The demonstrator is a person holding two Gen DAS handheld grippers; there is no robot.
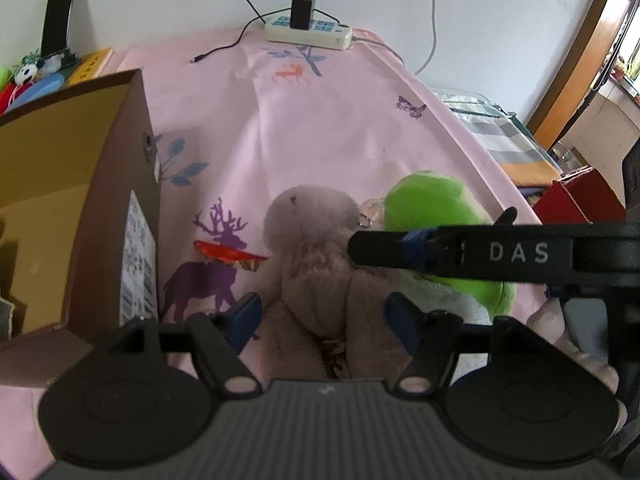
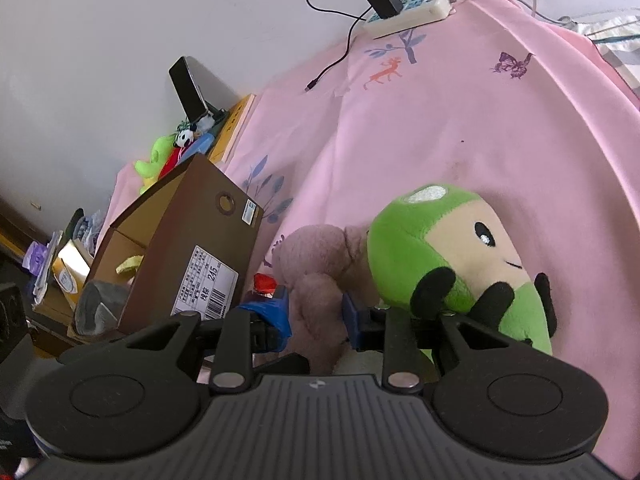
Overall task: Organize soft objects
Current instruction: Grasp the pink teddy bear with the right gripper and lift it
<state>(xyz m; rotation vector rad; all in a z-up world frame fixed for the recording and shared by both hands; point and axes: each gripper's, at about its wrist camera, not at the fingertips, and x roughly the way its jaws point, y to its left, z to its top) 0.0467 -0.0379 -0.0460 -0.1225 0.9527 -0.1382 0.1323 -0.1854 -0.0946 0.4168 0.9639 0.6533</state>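
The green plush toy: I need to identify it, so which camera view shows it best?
The right wrist view: the green plush toy shows its face, eye and black hands there. The left wrist view catches only its green top and side, partly hidden behind a black bar.

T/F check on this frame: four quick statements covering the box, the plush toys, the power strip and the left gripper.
1. The cardboard box is open on top. True.
2. The green plush toy is inside the box. False: it lies on the pink sheet, beside the brown plush toy.
3. A charger is plugged into the power strip. True.
4. The left gripper is shut and empty. False: its jaws stand open astride the brown plush toy.
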